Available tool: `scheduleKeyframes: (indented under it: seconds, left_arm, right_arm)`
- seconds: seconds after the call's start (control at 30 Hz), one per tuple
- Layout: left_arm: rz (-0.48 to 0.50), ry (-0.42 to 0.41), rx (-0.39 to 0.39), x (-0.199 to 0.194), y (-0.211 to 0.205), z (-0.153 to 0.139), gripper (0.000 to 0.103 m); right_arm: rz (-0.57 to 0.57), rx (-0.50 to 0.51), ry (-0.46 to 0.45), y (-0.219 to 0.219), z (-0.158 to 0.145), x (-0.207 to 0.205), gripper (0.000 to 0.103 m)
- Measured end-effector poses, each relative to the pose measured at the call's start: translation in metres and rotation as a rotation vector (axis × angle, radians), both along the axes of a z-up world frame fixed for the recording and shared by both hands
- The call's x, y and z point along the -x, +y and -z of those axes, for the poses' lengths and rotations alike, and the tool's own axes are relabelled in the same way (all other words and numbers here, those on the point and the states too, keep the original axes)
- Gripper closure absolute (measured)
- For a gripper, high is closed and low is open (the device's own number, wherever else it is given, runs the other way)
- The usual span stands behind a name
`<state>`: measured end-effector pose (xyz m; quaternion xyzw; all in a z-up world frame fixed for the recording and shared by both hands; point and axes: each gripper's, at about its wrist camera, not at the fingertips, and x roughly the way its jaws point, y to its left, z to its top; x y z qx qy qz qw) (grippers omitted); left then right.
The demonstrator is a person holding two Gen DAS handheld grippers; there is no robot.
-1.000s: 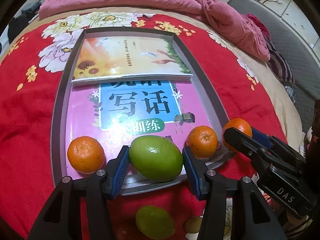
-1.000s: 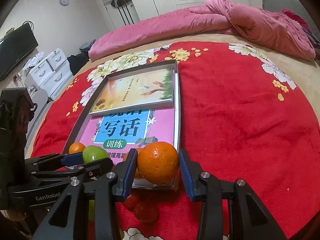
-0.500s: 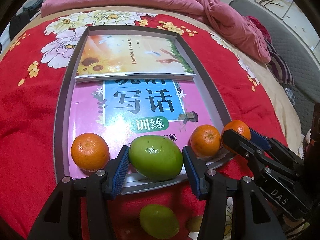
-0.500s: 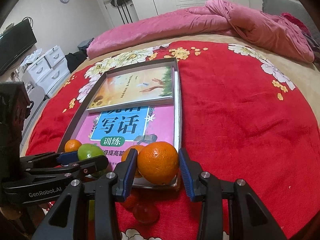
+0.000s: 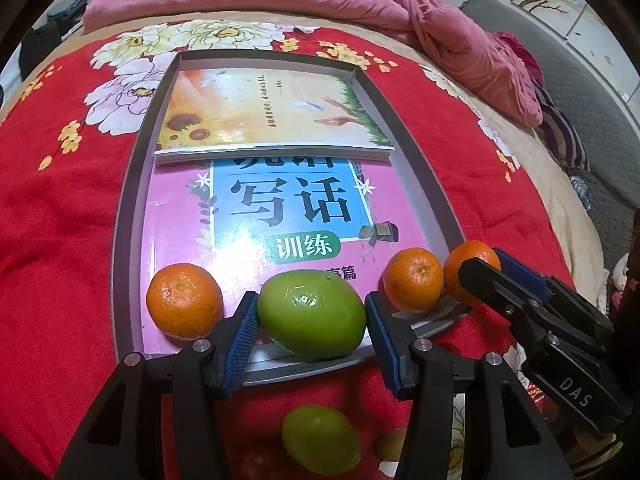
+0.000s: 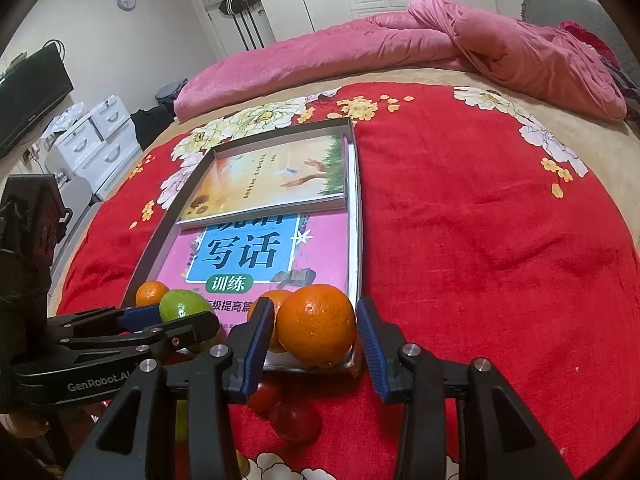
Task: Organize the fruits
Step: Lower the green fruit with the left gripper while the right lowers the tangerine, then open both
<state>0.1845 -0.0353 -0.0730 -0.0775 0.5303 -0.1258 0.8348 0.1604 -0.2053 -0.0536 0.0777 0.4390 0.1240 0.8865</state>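
A grey tray [image 5: 128, 216] lies on the red flowered blanket and holds two books. My left gripper [image 5: 310, 320] is shut on a green fruit [image 5: 312, 316] over the tray's near edge. Two oranges sit on the pink book, one to the left [image 5: 184, 300] and one to the right [image 5: 414, 278]. My right gripper [image 6: 316, 330] is shut on a larger orange [image 6: 316, 330] at the tray's near right corner; this orange also shows in the left wrist view [image 5: 468, 268]. The green fruit also shows in the right wrist view [image 6: 182, 306].
On the blanket in front of the tray lie another green fruit [image 5: 322, 438], a small yellowish fruit [image 5: 390, 444] and red fruits [image 6: 294, 420]. A rumpled pink quilt [image 6: 500, 52] lies at the far side. White drawers [image 6: 92, 136] stand left of the bed.
Both grippers have moved slightly forward over the tray's near edge with their fruits still held. The fruits on the tray have not moved.
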Motion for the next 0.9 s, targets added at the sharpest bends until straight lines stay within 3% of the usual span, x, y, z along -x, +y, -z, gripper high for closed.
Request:
scheduleKeyframes:
  seconds: [0.73, 0.9]
  left_arm:
    - [0.001, -0.004, -0.030, 0.009, 0.002, -0.007, 0.047]
    - [0.001, -0.008, -0.026, 0.013, 0.003, -0.012, 0.040]
  right_arm:
    - [-0.007, 0.026, -0.035, 0.003, -0.014, 0.008, 0.035]
    - [0.008, 0.024, -0.037, -0.001, -0.014, 0.009, 0.032]
